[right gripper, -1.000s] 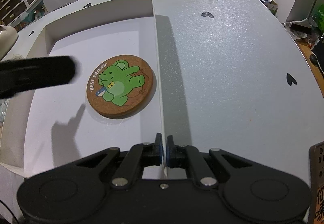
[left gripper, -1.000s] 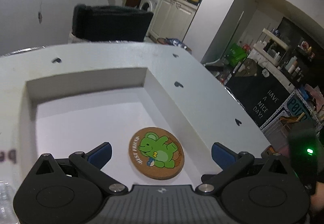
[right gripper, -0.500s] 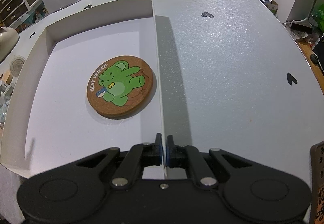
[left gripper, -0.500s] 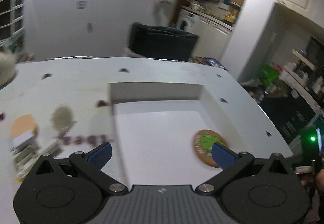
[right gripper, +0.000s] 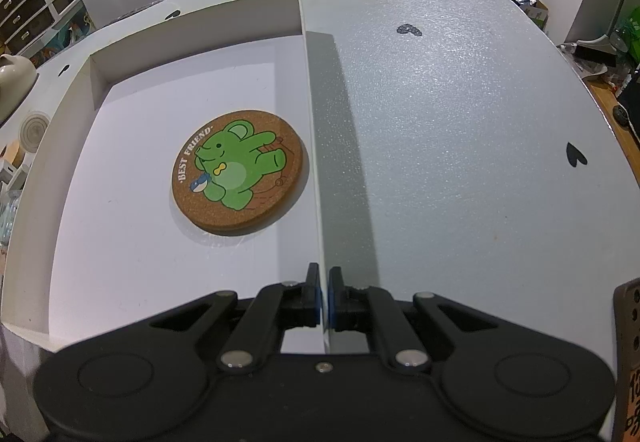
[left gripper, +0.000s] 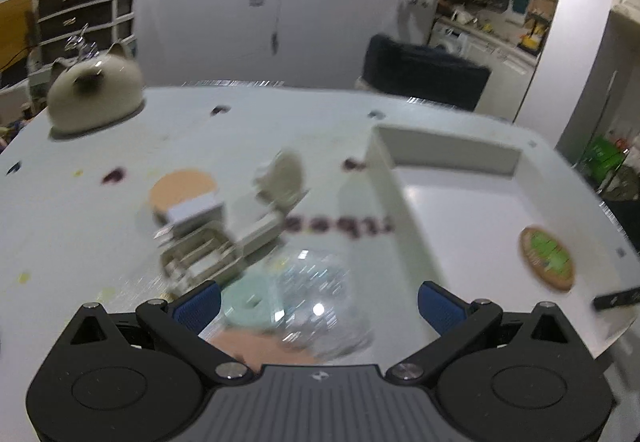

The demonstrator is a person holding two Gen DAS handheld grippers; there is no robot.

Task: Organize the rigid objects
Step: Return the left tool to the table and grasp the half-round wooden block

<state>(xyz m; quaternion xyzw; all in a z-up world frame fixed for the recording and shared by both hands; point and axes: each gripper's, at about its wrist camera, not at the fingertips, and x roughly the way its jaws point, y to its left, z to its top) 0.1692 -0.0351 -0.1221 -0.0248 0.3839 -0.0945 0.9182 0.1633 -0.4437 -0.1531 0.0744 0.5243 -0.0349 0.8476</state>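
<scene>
Left gripper [left gripper: 318, 300], jaws wide and empty, has swung off the shallow white cardboard tray [right gripper: 316, 146] toward loose clutter beside it, likely next pick; right gripper [right gripper: 323, 296] stays clamped on tray's wall.

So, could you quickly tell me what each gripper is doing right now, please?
Left gripper: open, holding nothing.
Right gripper: shut on the white box's side wall.

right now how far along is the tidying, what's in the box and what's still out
Done: one cork coaster with a green bear lies flat in the white box. In hand: the right tongs are shut on the box's side wall, steadying it; the left tongs are open and empty above the loose pile. Left: a plain round coaster, beige plastic pieces and a clear item lie on the table, blurred.
</scene>
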